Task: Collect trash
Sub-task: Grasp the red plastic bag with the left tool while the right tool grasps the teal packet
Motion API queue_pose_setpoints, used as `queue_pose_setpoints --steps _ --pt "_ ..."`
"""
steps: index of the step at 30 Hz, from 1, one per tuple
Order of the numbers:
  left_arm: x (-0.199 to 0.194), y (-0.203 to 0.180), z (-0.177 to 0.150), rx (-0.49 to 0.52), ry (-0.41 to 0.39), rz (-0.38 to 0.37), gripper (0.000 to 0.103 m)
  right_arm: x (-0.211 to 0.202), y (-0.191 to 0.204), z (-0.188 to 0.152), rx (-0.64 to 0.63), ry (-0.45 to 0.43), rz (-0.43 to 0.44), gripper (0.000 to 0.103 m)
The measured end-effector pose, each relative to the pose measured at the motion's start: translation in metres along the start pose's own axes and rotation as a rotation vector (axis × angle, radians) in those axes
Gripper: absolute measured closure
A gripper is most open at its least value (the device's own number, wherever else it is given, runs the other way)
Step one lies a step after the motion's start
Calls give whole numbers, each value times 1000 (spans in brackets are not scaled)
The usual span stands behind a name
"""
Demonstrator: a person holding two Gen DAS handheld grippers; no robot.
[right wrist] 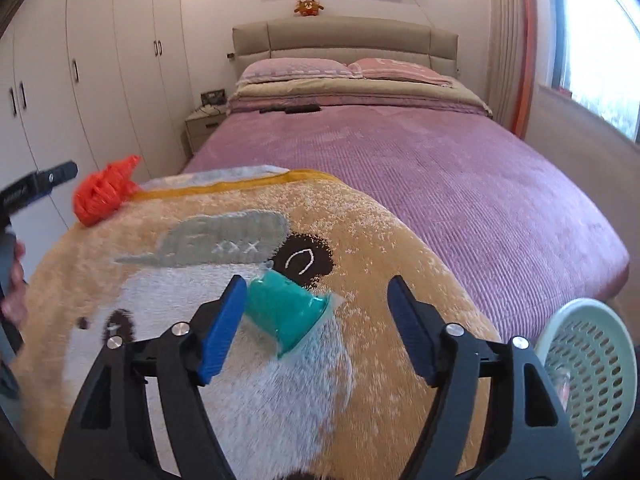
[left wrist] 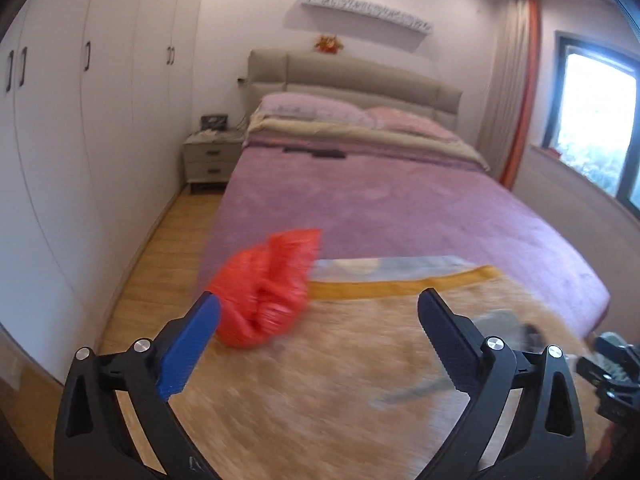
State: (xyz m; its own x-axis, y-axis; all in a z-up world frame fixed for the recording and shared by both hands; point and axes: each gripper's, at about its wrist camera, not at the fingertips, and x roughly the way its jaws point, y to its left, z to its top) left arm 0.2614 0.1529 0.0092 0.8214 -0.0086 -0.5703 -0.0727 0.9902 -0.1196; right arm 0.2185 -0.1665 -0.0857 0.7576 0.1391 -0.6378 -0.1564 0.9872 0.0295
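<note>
Left claw (left wrist: 318, 316) spread wide, crumpled red plastic bag (left wrist: 266, 288) beside its blue finger on the plush blanket (right wrist: 380, 248). Right claw (right wrist: 316, 304) also spread around a teal cup (right wrist: 286, 312); "xxx" stitched nearby. Only the right view shows the green basket (right wrist: 592, 364).

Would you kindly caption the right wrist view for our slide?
Open right gripper approaches a teal plastic cup lying on a fuzzy tan blanket.

In the left wrist view the tan blanket (left wrist: 320, 380) and the red plastic bag (left wrist: 266, 290) are smeared by motion, so their detail cannot be read. The pale green basket (right wrist: 592, 376) is cut off by the right edge. The dark items (right wrist: 290, 110) near the pillows are too small to identify.
</note>
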Motion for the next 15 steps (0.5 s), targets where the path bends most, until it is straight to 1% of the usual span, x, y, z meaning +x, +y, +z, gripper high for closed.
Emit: queue_pose_setpoints --steps 1,3,4,5,8,11,13,15 --pt "9 10 1 -10 17 9 7 5 1 -1 -4 12 1 33" --pt "30 22 3 -31 53 -4 7 12 4 -3 -14 39 12 33" --pt "39 26 5 -37 70 -4 7 12 4 -2 -19 37 21 30" --pt "47 27 6 -32 82 6 7 13 5 -2 -23 36 23 26" --pt "60 30 9 9 92 40 7 19 6 -2 -31 66 27 25" --pt "73 24 12 78 144 101 9 33 8 -2 -37 122 23 25" --pt "80 21 11 116 169 140 20 37 8 -1 -39 136 22 25" --pt "83 21 9 142 176 163 24 37 7 0 -36 136 25 25"
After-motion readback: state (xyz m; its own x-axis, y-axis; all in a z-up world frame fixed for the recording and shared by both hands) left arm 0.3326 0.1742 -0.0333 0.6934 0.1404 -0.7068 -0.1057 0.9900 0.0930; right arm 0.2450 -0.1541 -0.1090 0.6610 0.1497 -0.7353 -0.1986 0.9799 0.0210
